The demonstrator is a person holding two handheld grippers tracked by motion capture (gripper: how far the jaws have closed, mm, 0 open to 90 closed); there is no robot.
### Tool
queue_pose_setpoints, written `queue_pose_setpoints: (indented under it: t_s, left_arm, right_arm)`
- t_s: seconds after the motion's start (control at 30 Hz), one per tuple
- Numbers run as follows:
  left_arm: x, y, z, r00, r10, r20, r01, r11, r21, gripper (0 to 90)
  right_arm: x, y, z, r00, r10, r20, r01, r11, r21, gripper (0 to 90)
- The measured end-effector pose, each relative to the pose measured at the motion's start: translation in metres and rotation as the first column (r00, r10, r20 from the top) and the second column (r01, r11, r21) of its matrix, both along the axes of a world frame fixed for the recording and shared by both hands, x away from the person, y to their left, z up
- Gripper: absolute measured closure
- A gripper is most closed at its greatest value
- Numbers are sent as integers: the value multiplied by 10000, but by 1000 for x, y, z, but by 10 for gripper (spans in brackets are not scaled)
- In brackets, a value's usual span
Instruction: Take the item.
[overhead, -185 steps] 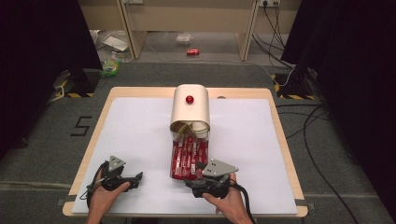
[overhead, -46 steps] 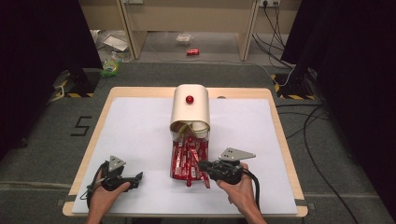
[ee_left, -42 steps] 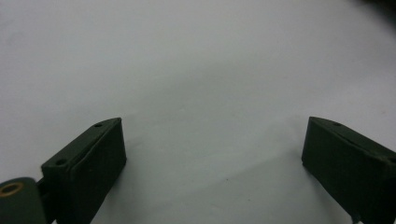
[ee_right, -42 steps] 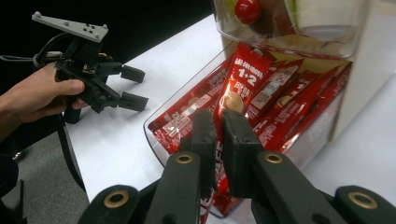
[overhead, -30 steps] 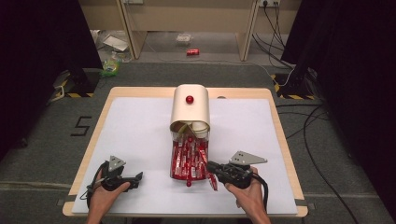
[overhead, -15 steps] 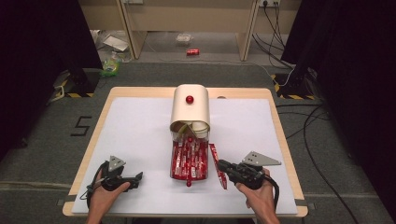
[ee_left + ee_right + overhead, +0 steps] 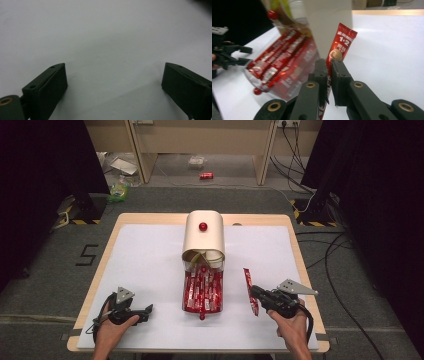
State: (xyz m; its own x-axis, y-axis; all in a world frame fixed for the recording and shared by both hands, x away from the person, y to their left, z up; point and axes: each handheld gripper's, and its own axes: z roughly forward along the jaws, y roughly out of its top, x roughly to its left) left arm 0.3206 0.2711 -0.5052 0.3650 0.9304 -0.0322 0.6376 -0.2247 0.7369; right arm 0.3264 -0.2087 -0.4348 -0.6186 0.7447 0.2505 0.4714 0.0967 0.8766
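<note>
Carrying one red sachet (image 7: 340, 47) clear of the drawer (image 7: 202, 292), right tongs (image 7: 256, 292) clamped on it; left tongs (image 7: 113, 85) resting apart; next needing a set-down spot on the surface (image 7: 150, 265).

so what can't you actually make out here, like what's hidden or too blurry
- Red sachet: its lower end is hidden between the jaws of the right gripper in the right gripper view; the small print is blurred.
- Sachets in the clear tray: too small to count in the high view, blurred in the right gripper view.
- Inside the cream box: hidden by its curved lid in the high view.
- Left gripper: its right jaw is cut off by the frame edge.
</note>
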Motion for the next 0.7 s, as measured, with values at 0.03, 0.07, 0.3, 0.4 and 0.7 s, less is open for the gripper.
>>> queue_pose_setpoints:
  t_s: [0.03,0.07,0.3,0.4,0.7]
  left_arm:
    - [0,0,0,10000,1,2,-1,10000,-4,55]
    - [0,0,0,10000,6,0,-6,10000,-1,55]
    - [0,0,0,10000,-2,1,2,10000,0,55]
    - [0,0,0,10000,-2,2,2,10000,3,55]
    - [0,0,0,10000,-3,-1,3,10000,7,55]
  right_arm:
    - [2,-3,-2,9999,-94,-45,93,10000,-29,840]
    - [3,-6,-4,9997,-198,-123,198,9998,-23,840]
    - [11,-26,-16,9958,-857,-324,852,9962,-171,840]
    - [14,-32,-19,9934,-1080,-391,1072,9940,-228,840]
    - [25,-47,-32,9841,-1687,-562,1655,9845,-580,839]
